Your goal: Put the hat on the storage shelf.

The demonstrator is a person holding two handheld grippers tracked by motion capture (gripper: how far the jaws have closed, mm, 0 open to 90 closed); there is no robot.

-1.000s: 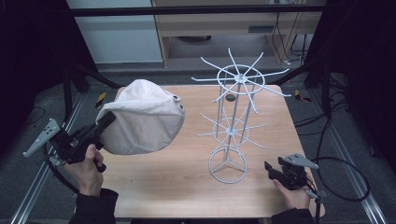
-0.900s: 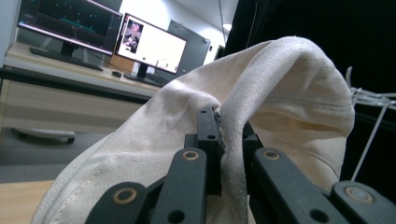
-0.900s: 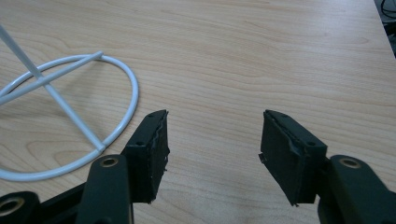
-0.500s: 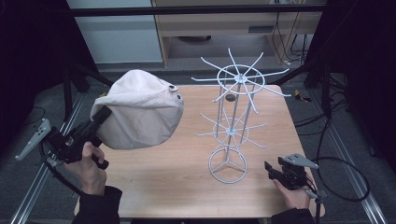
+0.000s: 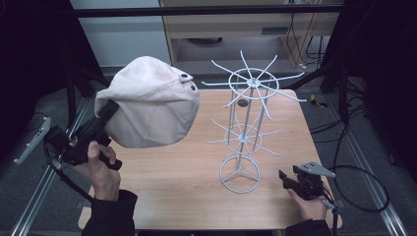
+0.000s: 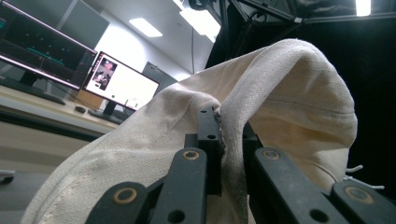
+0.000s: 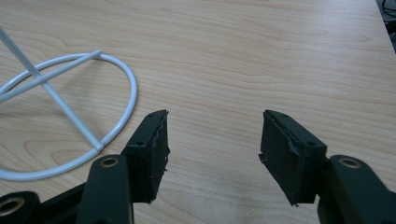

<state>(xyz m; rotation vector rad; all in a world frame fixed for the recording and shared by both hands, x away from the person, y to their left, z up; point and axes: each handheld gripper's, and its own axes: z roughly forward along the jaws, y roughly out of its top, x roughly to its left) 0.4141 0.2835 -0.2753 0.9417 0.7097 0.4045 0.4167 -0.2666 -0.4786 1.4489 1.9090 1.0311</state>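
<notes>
- Our left gripper [image 5: 109,112] pinches a fold of the cream cap [image 5: 150,105], holding it in the air, left of the white wire rack [image 5: 243,130].
- Our right gripper [image 5: 285,178] rests just right of the rack's ring base, jaws spread, nothing between them.

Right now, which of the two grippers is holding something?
The left gripper, at the table's left side. Its fingers pinch the edge of the cream cap, lifted off the table. The right gripper has its fingers apart with nothing between them.
</notes>
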